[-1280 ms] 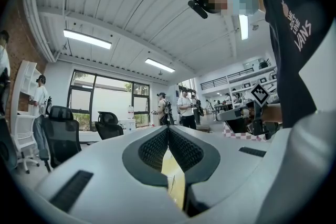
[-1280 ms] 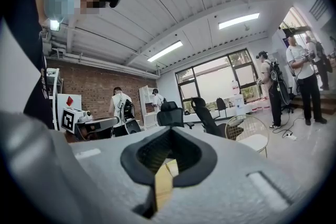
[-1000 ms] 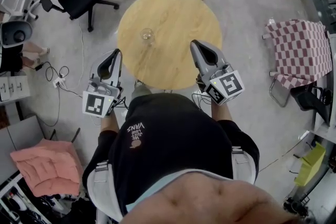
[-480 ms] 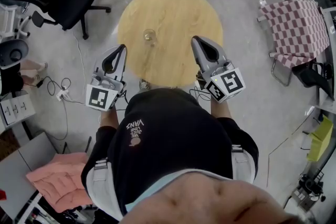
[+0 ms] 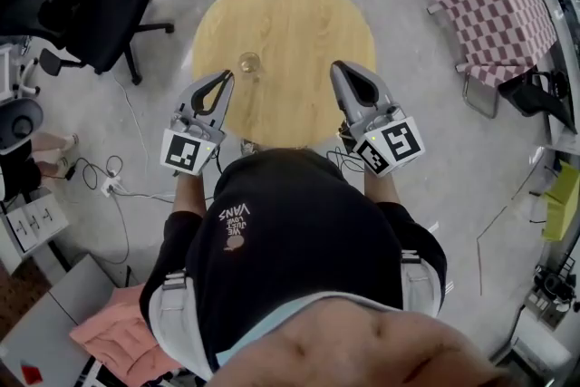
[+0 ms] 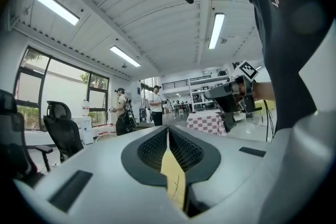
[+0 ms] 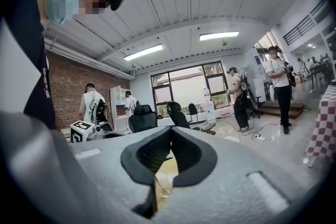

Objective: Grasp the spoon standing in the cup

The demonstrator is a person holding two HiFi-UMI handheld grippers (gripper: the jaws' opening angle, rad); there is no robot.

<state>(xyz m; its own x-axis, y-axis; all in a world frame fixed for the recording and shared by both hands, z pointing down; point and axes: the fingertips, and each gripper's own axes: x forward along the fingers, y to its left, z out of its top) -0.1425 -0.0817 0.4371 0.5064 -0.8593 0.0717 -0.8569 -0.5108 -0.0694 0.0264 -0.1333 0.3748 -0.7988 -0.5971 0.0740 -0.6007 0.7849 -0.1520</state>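
We hold both grippers just off the near edge of the round wooden table, one at each side of it. The left gripper has its jaws pressed together with nothing between them; only a strip of table top shows through the hollow behind the tips. The right gripper is closed and empty as well.

The cup stands on the left half of the table, nearer our edge than the far one and just beyond the left gripper's tips. Seen past the right gripper's jaws it is a clear glass with the spoon leaning inside it.

We judge the spoon to be light, stiff, thin and smooth, so likely to slip or swing in the jaws. The glass looks light, breakable and easy to tip. The place to take hold is the handle above the rim, squarely between the pads, without knocking the glass.

From the head view the spoon is too small to make out. The left gripper's own view does not show the cup.
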